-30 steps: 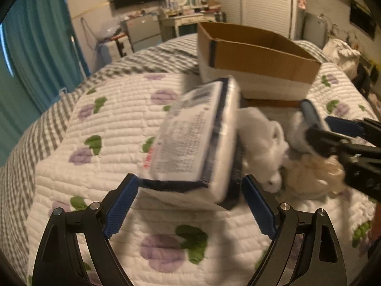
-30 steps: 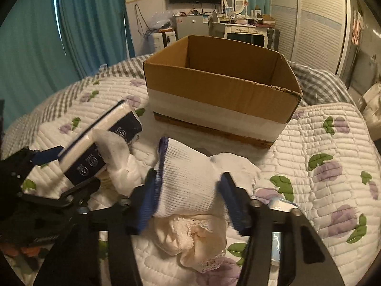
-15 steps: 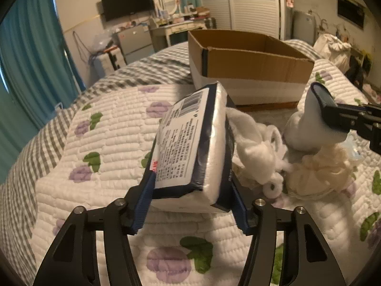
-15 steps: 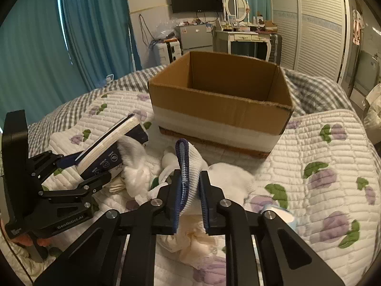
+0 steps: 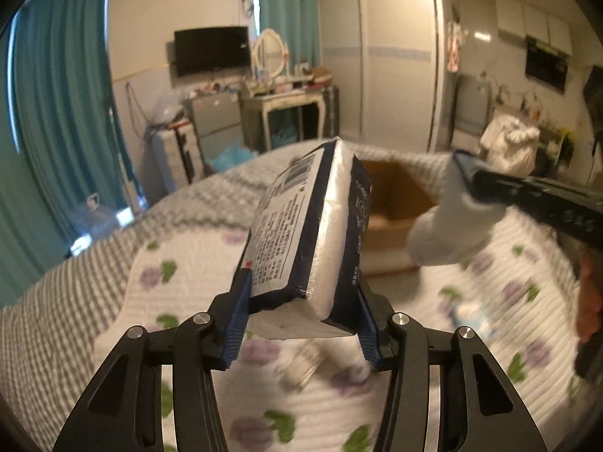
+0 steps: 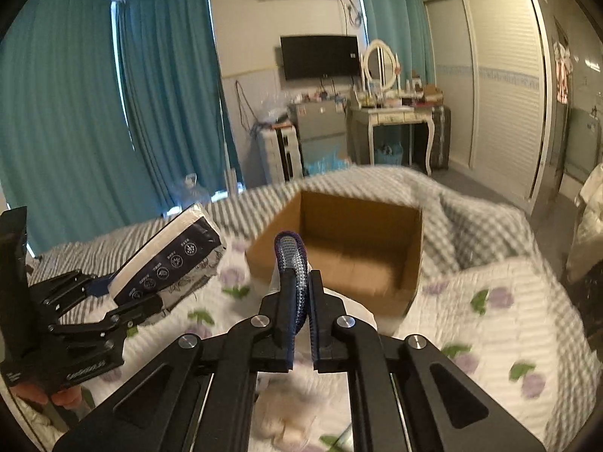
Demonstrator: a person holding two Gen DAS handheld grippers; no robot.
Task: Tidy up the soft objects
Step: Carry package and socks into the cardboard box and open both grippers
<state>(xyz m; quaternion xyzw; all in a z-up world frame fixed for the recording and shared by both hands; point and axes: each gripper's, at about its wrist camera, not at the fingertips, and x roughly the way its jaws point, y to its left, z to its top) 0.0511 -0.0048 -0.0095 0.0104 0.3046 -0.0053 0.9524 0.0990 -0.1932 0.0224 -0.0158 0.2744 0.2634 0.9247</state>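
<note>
- left gripper (image 5: 301,324): blue pads pressed on both sides of a tissue pack (image 5: 309,233), held tilted in the air above the quilt (image 5: 188,263).
- right gripper (image 6: 299,316): jaws nearly closed, pinching the blue cuff of a white sock (image 6: 292,260); the sock body hangs below.
- cardboard box (image 6: 358,248): open, sits on the bed just beyond both held items.
- more pale fabric (image 6: 286,422) lies on the quilt beneath the right gripper, blurred.

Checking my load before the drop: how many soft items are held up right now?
2: the tissue pack in the left tongs, the white sock in the right tongs. More may lie below, blurred.
</note>
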